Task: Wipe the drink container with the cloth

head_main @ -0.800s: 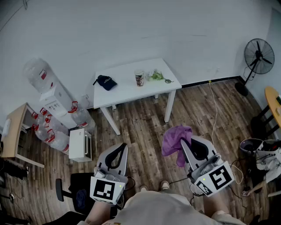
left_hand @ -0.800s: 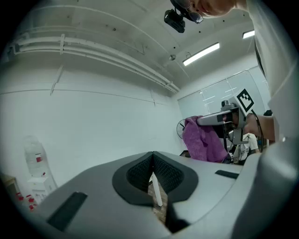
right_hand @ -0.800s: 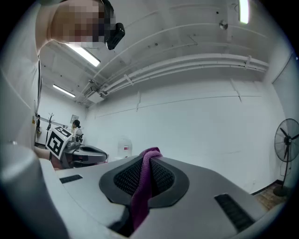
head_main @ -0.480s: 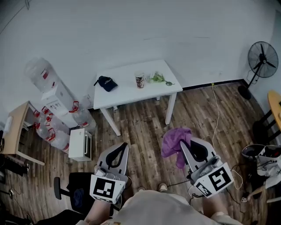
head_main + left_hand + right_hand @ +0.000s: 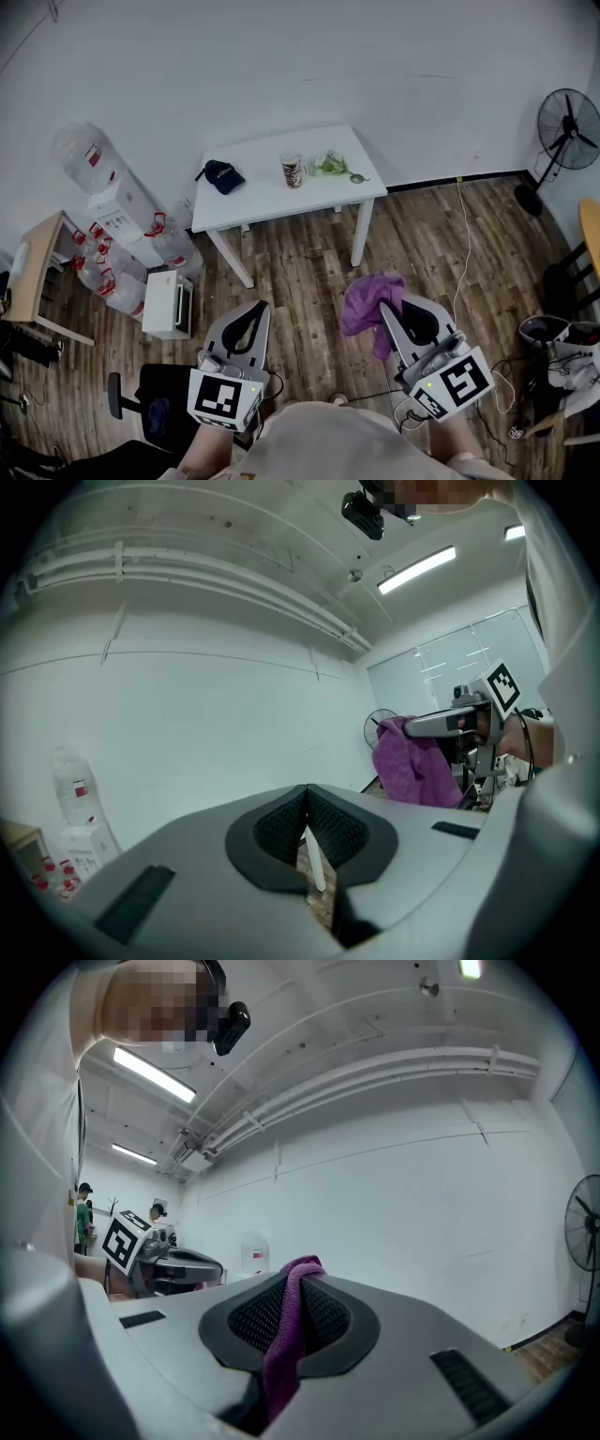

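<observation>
We are at the approach step; our right gripper (image 5: 392, 314) pinches the purple cloth (image 5: 368, 298), the left gripper (image 5: 255, 314) is pressed together, empty; the drink container (image 5: 292, 170) stands on the bench (image 5: 262, 192), well apart; next we must come near it.

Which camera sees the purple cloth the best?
The head view: the whole purple fabric cloth shows, bunched and hanging from the right tool. The left gripper view shows it smaller, from the side. The right gripper view shows only a strip pinched between that tool's jaws.
</observation>
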`<action>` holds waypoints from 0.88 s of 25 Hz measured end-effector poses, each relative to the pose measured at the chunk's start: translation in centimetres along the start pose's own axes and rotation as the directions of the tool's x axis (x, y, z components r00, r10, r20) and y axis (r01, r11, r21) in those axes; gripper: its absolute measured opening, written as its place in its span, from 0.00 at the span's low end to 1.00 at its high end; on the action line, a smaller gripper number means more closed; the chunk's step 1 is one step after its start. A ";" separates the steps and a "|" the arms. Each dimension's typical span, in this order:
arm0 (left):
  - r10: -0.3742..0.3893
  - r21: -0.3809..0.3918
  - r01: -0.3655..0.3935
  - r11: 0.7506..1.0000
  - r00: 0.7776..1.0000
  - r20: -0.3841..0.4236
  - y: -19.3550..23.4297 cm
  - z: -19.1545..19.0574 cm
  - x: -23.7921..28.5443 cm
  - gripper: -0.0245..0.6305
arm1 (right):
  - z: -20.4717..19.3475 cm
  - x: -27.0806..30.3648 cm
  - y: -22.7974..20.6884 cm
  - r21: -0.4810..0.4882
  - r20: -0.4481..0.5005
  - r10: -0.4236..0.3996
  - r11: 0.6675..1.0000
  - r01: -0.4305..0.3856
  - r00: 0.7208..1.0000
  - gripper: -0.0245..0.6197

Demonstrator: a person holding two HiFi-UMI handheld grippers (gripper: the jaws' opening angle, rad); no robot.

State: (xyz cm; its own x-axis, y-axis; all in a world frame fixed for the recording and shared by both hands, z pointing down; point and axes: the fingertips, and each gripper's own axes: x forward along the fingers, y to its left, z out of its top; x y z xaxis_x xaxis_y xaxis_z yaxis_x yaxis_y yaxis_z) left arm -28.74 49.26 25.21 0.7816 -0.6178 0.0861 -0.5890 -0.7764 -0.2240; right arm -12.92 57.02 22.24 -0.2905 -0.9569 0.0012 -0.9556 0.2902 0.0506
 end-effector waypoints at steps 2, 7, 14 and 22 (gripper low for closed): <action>0.013 -0.006 -0.013 1.000 1.000 -0.007 -0.4 -0.1 0.8 0.07 | -0.4 0.0 -0.9 0.008 -0.001 0.010 1.000 -0.010 1.000 0.12; 0.025 -0.033 -0.026 0.999 0.999 -0.025 -1.2 -1.1 2.1 0.07 | -1.9 0.2 -1.7 0.003 -0.019 0.054 0.999 -0.054 0.998 0.12; 0.026 -0.055 -0.026 0.998 1.000 0.001 -0.4 -1.6 5.1 0.07 | -2.7 3.1 -4.0 -0.023 -0.015 0.046 0.999 -0.046 0.999 0.12; -0.035 -0.054 0.034 0.998 0.999 -0.009 4.4 -4.4 12.3 0.07 | -4.5 10.4 -7.7 -0.025 -0.034 0.009 1.000 -0.010 0.999 0.12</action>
State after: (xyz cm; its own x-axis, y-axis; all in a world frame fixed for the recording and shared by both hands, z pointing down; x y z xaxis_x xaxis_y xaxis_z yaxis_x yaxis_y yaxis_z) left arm -22.60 37.70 29.57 0.7998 -0.5914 0.1024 -0.5721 -0.8028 -0.1679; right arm -8.37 44.72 26.39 -0.2977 -0.9540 0.0360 -0.9511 0.2996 0.0754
